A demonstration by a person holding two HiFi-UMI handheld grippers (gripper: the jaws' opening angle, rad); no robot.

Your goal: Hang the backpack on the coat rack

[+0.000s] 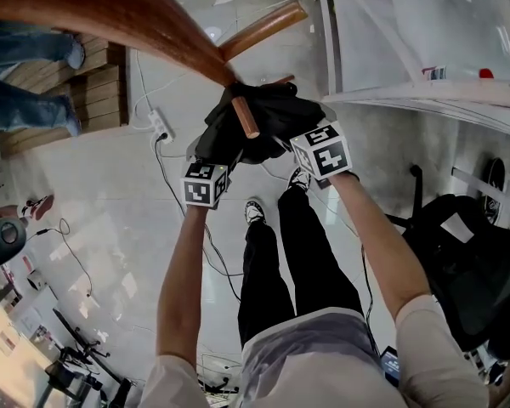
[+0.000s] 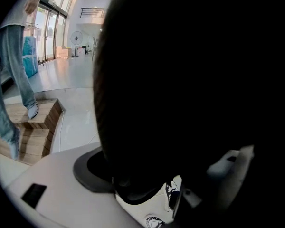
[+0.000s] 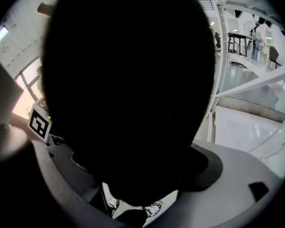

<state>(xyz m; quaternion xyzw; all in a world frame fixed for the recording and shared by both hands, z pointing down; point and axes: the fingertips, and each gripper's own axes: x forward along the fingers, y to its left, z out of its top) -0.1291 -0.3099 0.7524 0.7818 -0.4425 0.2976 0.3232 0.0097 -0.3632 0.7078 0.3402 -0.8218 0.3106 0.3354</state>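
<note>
The black backpack (image 1: 268, 119) hangs bunched over a wooden peg (image 1: 246, 117) of the coat rack, whose thick brown pole (image 1: 110, 7) runs up to the top left. My left gripper (image 1: 218, 158) is at the bag's lower left and my right gripper (image 1: 294, 139) at its lower right. In the left gripper view the backpack (image 2: 190, 80) is a dark mass that fills the space between wide-spread jaws. It does the same in the right gripper view (image 3: 128, 89). Neither pad visibly presses into the fabric. Both grippers look open around the bag.
A second peg (image 1: 263, 28) sticks out above. A power strip (image 1: 160, 126) and its cables lie on the pale floor. Wooden steps (image 1: 59, 100) with a standing person's legs (image 1: 25, 83) are at the left. A white frame (image 1: 408, 58) and a black chair (image 1: 467, 262) stand at the right.
</note>
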